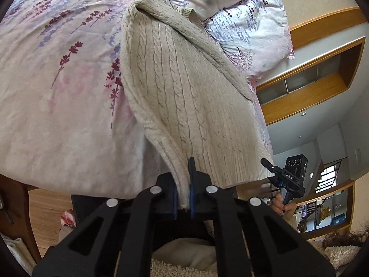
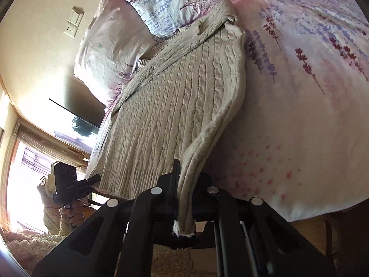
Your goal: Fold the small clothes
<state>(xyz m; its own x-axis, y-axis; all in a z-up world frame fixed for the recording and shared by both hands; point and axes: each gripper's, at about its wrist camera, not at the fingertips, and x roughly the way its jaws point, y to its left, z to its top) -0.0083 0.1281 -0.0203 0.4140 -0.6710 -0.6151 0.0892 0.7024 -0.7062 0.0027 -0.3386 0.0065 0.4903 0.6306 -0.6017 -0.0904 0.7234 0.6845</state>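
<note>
A cream cable-knit sweater [image 1: 180,87] lies flat on the flowered bedcover [image 1: 57,80], its ribbed hem toward the bed's near edge. My left gripper [image 1: 182,177] is shut on one hem corner, the knit pinched between the blue pads. In the right wrist view the sweater [image 2: 175,106] runs up toward the pillows, and my right gripper [image 2: 188,180] is shut on the other hem corner. Each gripper shows in the other's view: the right one [image 1: 268,164] and the left one [image 2: 94,179], both at the hem and held by a hand.
Two flowered pillows [image 1: 249,23] lie beyond the sweater's collar. The bedcover [image 2: 299,92] spreads wide beside the garment. A wooden wall shelf [image 1: 311,85], a wall socket [image 2: 73,23], a bright window [image 2: 20,173] and wooden floor [image 1: 46,205] surround the bed.
</note>
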